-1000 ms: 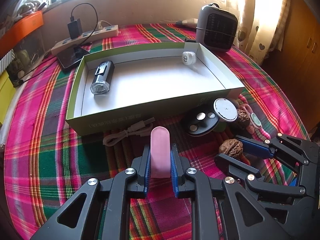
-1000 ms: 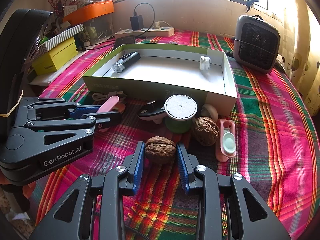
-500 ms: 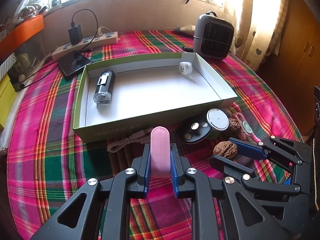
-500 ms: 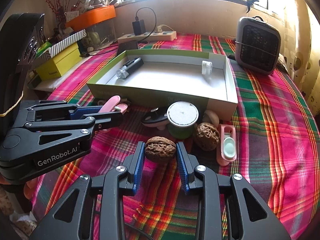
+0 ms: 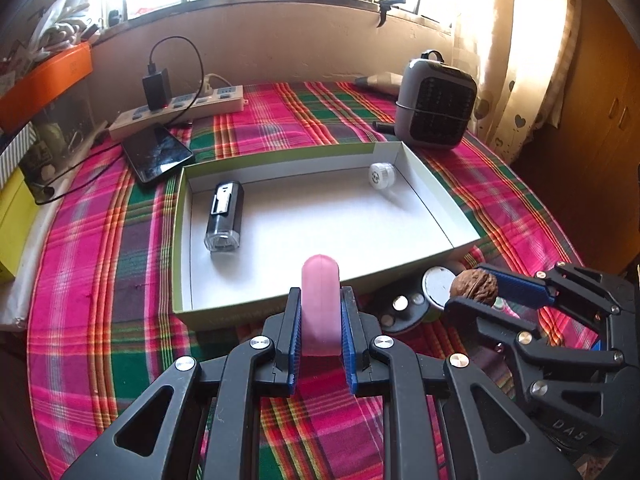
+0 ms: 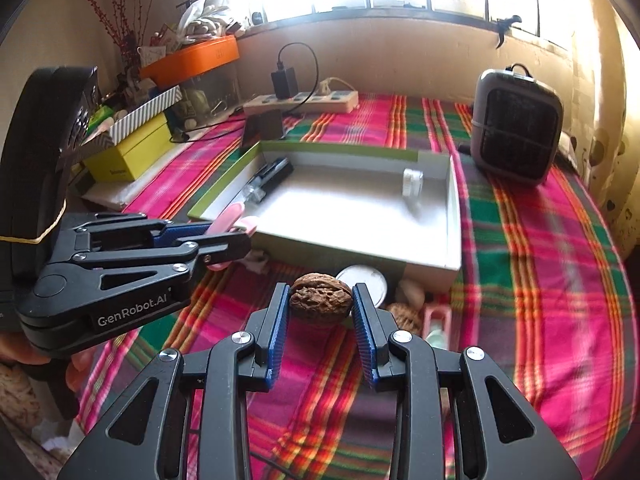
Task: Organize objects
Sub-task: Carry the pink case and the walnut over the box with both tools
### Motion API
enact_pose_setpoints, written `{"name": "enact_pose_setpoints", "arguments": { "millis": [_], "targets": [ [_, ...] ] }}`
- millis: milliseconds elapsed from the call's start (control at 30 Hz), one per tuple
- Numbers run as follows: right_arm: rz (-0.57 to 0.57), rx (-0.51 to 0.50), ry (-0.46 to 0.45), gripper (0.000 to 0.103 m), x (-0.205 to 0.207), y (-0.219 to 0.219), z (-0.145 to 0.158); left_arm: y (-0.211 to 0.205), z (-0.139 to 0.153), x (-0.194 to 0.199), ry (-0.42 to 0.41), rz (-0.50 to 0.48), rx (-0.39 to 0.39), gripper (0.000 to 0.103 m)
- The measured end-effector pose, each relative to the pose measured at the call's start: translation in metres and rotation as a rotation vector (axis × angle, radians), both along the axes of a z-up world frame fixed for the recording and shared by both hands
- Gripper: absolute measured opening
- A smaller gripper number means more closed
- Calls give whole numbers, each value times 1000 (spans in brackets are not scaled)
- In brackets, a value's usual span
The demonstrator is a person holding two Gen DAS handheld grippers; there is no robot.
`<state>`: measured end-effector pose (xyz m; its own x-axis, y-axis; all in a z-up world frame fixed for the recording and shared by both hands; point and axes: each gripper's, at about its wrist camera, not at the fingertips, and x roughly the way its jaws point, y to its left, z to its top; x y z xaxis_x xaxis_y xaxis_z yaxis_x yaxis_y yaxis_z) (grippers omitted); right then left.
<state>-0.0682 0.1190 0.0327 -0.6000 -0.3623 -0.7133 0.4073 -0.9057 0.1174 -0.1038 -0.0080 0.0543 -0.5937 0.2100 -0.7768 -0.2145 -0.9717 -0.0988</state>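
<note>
My left gripper (image 5: pixel 320 316) is shut on a pink rounded case (image 5: pixel 320 300), held upright above the near wall of the open green-and-white box (image 5: pixel 432 184). My right gripper (image 6: pixel 321 304) is shut on a brown walnut (image 6: pixel 321 298) and hangs just in front of the box's near right corner. Each gripper shows in the other's view: the right gripper (image 5: pixel 476 292) with its walnut (image 5: pixel 474 286), the left gripper (image 6: pixel 236 226) with the pink case (image 6: pixel 230 214). Inside the box lie a black clip light (image 5: pixel 224 216) and a small white cap (image 5: pixel 380 176).
On the plaid cloth (image 5: pixel 100 240) before the box sit a white-lidded green jar (image 6: pixel 366 280), a second walnut (image 6: pixel 404 316), a pink-and-mint item (image 6: pixel 434 326) and a dark round object (image 5: pixel 400 310). Behind stand a grey heater (image 5: pixel 434 106), a phone (image 5: pixel 158 152) and a power strip (image 5: pixel 180 108).
Both grippers have risen off the cloth with the pink case and the walnut, and the box now sits lower and closer under them. The walnut no longer rests on the cloth.
</note>
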Motion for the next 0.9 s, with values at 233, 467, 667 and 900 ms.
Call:
{"name": "enact_pose_setpoints", "arguments": {
  "millis": [233, 467, 667, 900],
  "targets": [
    [-24, -7, 2, 33, -28, 3, 9, -6, 4, -22, 15, 21, -5, 16],
    [-25, 30, 9, 33, -61, -4, 14, -9, 0, -47, 4, 36, -12, 16],
    [-26, 56, -17, 33, -89, -9, 9, -9, -2, -69, -1, 40, -14, 16],
    [-26, 86, -49, 33, -121, -15, 1, -7, -10, -92, -19, 40, -31, 16]
  ]
}}
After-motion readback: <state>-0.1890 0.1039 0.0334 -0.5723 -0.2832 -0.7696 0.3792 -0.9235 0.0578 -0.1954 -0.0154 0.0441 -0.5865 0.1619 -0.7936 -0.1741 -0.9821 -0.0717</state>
